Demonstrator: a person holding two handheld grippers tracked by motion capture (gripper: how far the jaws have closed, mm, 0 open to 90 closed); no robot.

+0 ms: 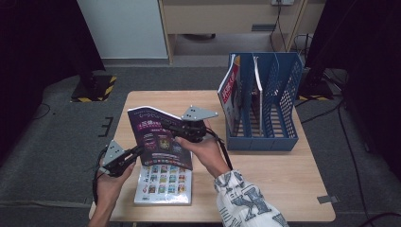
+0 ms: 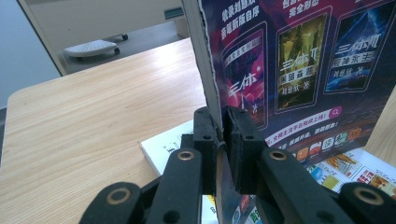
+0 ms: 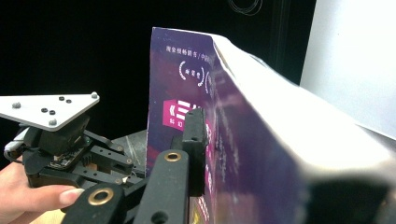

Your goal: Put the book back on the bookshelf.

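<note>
A purple magazine (image 1: 156, 135) is held upright and tilted above the table, between both grippers. My left gripper (image 1: 135, 153) is shut on its lower left edge; in the left gripper view the jaws (image 2: 223, 122) pinch the thin spine edge of the magazine (image 2: 299, 70). My right gripper (image 1: 166, 126) is clamped on its right side. In the right gripper view the cover (image 3: 182, 93) runs between the jaws (image 3: 219, 140), hiding the right jaw. A second magazine (image 1: 163, 184) lies flat on the table below.
A blue file rack (image 1: 262, 139) stands at the table's right, holding a red-covered magazine (image 1: 229, 92) and another thin one (image 1: 257, 80). Bare wooden tabletop (image 1: 274, 175) lies in front of the rack and at the far left (image 2: 93, 116).
</note>
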